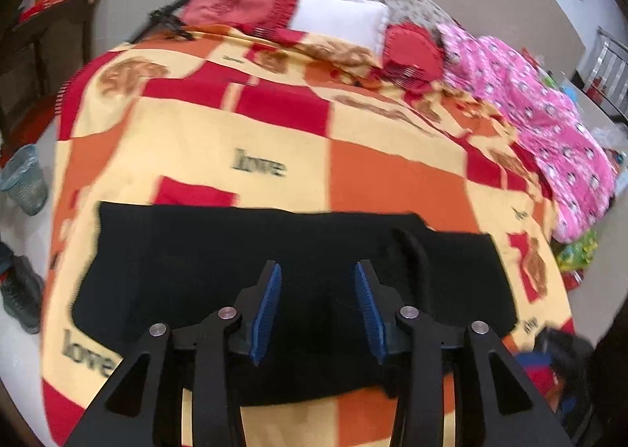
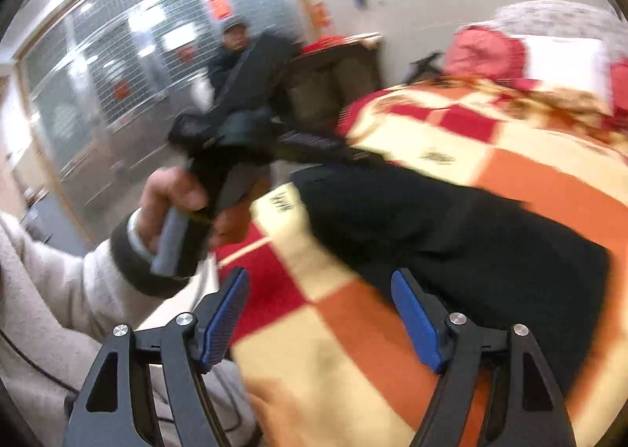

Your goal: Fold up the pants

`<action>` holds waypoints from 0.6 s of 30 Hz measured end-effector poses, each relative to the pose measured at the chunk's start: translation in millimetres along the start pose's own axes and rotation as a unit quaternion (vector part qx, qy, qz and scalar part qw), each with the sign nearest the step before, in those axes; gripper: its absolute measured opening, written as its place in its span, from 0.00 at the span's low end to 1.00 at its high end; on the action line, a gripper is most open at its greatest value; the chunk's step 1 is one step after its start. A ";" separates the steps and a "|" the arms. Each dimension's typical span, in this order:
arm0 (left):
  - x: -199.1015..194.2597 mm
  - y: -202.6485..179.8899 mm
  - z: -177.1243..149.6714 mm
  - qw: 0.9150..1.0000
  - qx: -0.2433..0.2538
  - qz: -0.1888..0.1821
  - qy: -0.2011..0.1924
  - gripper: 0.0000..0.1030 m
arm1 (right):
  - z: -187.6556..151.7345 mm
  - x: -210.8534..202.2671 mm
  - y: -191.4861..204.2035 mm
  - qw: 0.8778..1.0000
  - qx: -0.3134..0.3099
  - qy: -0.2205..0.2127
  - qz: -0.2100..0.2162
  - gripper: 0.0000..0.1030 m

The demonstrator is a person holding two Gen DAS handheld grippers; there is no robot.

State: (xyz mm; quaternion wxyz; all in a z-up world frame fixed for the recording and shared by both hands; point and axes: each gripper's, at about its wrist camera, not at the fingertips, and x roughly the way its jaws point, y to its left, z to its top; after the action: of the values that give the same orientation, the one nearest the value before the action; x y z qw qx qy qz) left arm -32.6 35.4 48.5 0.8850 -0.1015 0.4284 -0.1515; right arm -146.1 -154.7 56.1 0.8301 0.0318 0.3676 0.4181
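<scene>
Jaws on my left gripper stand partly spread, blue pads apart, with nothing pinched between them; they hang just above the black pants. My right gripper has its jaws spread wide, also holding nothing, poised over the near edge of the bed where the checked blanket shows between the pads.

The pants lie flat on the blanket as a dark folded slab, running crosswise near the foot of the bed. From the left wrist view I see a curved ridge of fabric standing up on the right part of the slab.

In the right wrist view my left hand grips the handle of its tool, a pale fleecy sleeve behind it, at the left end of the pants.

Further out, the blanket is orange, red and cream with "love" printed on it. Red pillows and a white one sit at the head, a pink quilt lies along the right side, and a grey basket stands on the floor at left. A person sits in the blurred background.
</scene>
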 end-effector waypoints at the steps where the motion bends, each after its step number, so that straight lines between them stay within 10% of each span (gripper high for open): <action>1: 2.8 -6.1 2.0 1.000 0.006 -0.009 0.002 0.41 | -3.3 -12.4 -10.3 1.000 0.014 -0.007 -0.019 0.79; 10: 48.4 -67.2 11.4 0.996 0.078 0.046 0.015 0.48 | -25.7 -71.2 -72.1 0.986 0.127 -0.047 -0.096 0.79; 14: 88.7 -81.2 9.0 0.990 0.092 0.076 0.068 0.17 | -24.3 -68.7 -75.2 0.986 0.120 -0.048 -0.103 0.79; 18: 84.3 -87.9 15.1 0.994 0.080 0.050 0.051 0.07 | -22.8 -62.3 -82.8 0.984 0.134 -0.050 -0.107 0.78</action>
State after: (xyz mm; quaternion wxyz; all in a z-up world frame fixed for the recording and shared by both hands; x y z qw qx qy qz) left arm 12.9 -75.8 23.6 0.8738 -0.0009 0.4640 -0.1456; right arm -128.7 -258.8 46.1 0.8758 0.1241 0.3792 0.2717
